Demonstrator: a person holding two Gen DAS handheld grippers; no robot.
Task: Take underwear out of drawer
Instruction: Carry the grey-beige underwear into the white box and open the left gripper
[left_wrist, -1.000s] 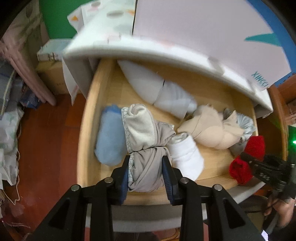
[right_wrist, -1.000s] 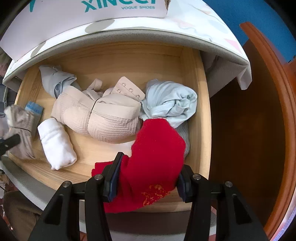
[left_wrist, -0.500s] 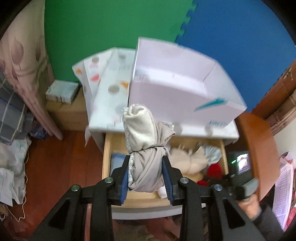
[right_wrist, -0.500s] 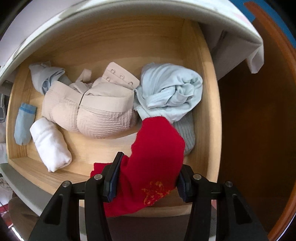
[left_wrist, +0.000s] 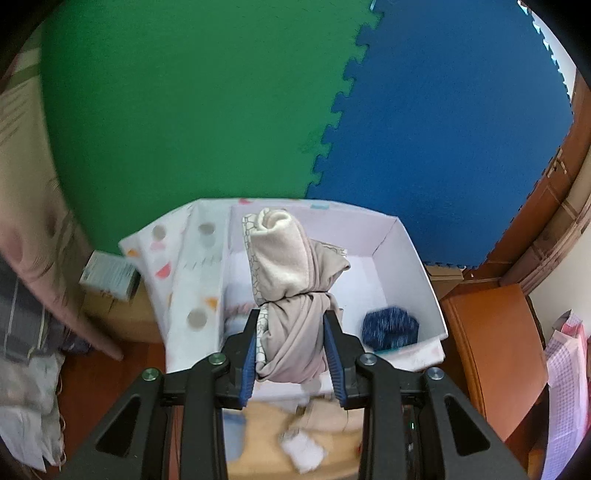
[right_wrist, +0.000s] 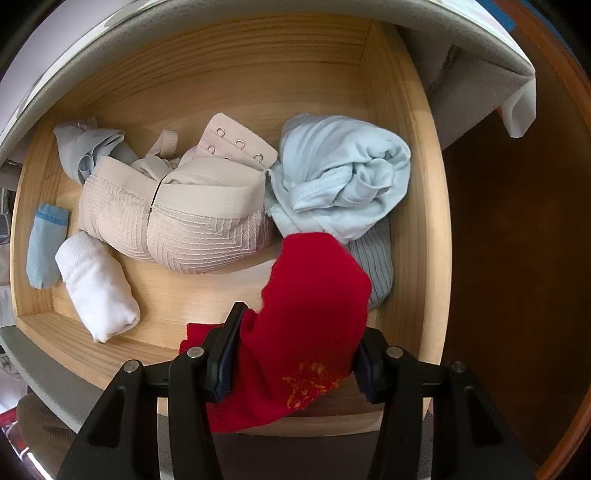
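My left gripper (left_wrist: 291, 350) is shut on a rolled beige-grey underwear bundle (left_wrist: 291, 280), held high above the open white box (left_wrist: 406, 258) on the cabinet top. The wooden drawer (left_wrist: 258, 443) shows blurred below the fingers. My right gripper (right_wrist: 291, 354) is shut on a red underwear piece (right_wrist: 314, 314), pointing straight down over the drawer (right_wrist: 410, 184). Inside lie a beige bra (right_wrist: 177, 214), a light blue roll (right_wrist: 343, 177), a white roll (right_wrist: 99, 291), a small blue piece (right_wrist: 46, 247) and a grey-blue piece (right_wrist: 88, 147).
A dark blue garment (left_wrist: 389, 326) lies in the white box. A dotted white cloth (left_wrist: 184, 266) covers the cabinet top. Green and blue foam mats (left_wrist: 221, 110) line the wall. A brown wooden board (left_wrist: 491, 350) stands to the right, bedding (left_wrist: 26, 332) to the left.
My left gripper has lifted the beige-grey bundle out of the drawer and up over the white box. The right gripper has sunk slightly toward the drawer, still holding the red piece.
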